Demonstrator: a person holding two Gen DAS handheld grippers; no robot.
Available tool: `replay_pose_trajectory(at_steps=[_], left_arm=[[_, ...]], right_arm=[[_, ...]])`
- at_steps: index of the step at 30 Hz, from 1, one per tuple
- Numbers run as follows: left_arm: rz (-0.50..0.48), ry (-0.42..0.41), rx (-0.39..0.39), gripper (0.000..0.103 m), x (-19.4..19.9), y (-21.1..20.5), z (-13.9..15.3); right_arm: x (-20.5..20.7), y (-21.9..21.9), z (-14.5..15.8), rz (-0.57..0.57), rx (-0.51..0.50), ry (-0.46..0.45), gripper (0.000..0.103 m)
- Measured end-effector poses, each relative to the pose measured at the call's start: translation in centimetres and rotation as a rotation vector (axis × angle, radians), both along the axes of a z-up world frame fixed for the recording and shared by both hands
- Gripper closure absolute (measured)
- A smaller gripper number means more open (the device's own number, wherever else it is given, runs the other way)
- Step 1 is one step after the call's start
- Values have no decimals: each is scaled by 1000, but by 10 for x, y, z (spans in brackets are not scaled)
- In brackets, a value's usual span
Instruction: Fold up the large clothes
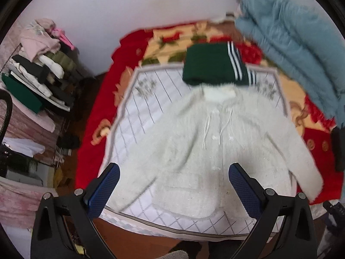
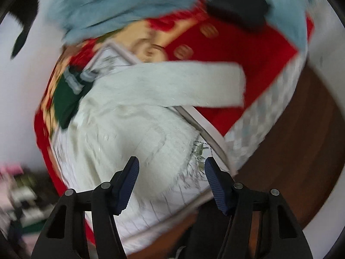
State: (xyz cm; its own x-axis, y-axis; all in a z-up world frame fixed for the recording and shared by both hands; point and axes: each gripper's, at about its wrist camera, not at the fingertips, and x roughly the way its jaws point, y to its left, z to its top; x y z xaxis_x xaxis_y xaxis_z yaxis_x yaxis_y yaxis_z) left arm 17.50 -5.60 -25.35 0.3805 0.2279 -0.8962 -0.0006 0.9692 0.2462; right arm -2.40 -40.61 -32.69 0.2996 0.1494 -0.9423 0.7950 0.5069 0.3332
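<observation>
White and fluffy, the fleece jacket [image 1: 215, 142] lies front-up on a bed, spread over a pale quilted mat [image 1: 138, 116] with a grey grid and a leaf print, which in turn sits on a red floral blanket [image 1: 97, 116]. Its collar points toward the far wall, two drawstrings [image 1: 207, 127] hang down the chest, and one sleeve [image 2: 172, 84] stretches off the mat onto the red blanket. A folded dark green garment with white stripes [image 1: 213, 67] rests just beyond the collar, touching it, and a pale blue quilted duvet [image 1: 291, 36] is heaped along the far right side of the bed. In the left wrist view, the left tongs [image 1: 174, 185] hover above the jacket's hem with the blue pads [image 1: 103, 192] spread wide and nothing between them. The right tongs [image 2: 171, 179] are likewise released (that view is quite blurred), hanging over the jacket's lower corner where it meets the mat, the ribbed blue pads [image 2: 127, 185] apart and gripping nothing. Off to the left of the bed, a rack holds a stack of folded clothes [image 1: 41, 64] in pink, white, black and green. Brown wooden floor [image 2: 301, 151] shows beside the bed's edge.
</observation>
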Motion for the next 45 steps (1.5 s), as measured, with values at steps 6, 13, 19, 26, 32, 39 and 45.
replay_pose_trajectory(at_steps=[6, 13, 19, 26, 32, 39, 45], left_arm=[[-16, 85, 11, 0, 44, -58, -100], [-37, 174, 23, 0, 79, -106, -209], [-82, 200, -17, 0, 89, -139, -253], [-58, 197, -57, 0, 105, -140, -275], [8, 164, -101, 0, 120, -98, -252], [145, 83, -117, 0, 129, -14, -217], [306, 63, -129, 0, 122, 68, -214]], right_arm=[[-2, -65, -160, -289, 196, -20, 37], [1, -111, -260, -561, 207, -73, 53], [15, -141, -250, -613, 65, -250, 81], [50, -144, -269, -607, 50, -286, 90], [89, -119, -186, -482, -52, -396, 95], [191, -43, -83, -142, -127, -527, 96], [301, 84, -59, 234, -118, -553, 96]])
